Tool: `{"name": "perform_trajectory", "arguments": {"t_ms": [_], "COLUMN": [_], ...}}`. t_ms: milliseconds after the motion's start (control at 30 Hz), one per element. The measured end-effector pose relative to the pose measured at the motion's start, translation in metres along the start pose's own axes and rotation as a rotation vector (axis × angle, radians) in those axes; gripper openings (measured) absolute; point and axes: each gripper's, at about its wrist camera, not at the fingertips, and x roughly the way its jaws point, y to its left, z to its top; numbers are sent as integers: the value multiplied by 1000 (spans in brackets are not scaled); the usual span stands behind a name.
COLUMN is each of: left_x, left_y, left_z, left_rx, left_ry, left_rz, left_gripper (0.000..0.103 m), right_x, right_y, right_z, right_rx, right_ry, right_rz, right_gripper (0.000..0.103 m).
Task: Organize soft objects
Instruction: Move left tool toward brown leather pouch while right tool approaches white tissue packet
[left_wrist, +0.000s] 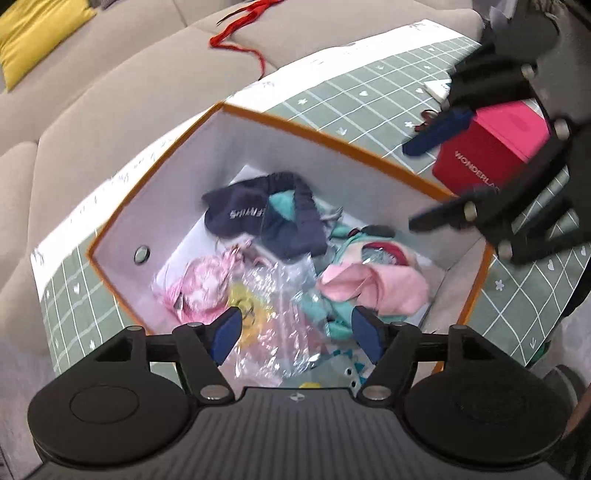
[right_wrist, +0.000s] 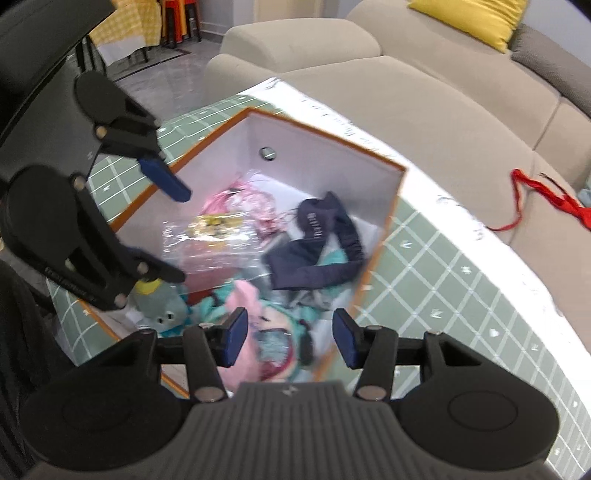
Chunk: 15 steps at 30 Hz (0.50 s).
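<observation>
An orange-rimmed white box stands on a green grid tablecloth. Soft things are heaped inside it: a navy cap, a pink and teal plush, a crinkled clear bag and a pink bundle. My left gripper hangs above the box, open, with nothing between its blue pads. My right gripper hovers over the box's other side, also open and holding nothing.
A red box lettered WONDERLAND stands on the cloth beside the big box. A beige sofa wraps around the table, with a red ribbon and a yellow cushion on it. A grey plush lies in the box corner.
</observation>
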Motion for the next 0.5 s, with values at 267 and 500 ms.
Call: {"name": "perform_trajectory", "arguments": {"t_ms": [267, 500], "left_x": [2, 0], "left_y": [-24, -42], "left_z": [23, 48], "left_rx": [71, 97], "left_ry": [5, -13], "left_rz": [45, 95], "left_gripper": [85, 86], "right_x": [-25, -47], "right_y": [-37, -77], "right_z": [-10, -25], "right_rx": [47, 83], "right_ry": [-36, -84], "right_rz": [-43, -61], "right_gripper": [51, 52]}}
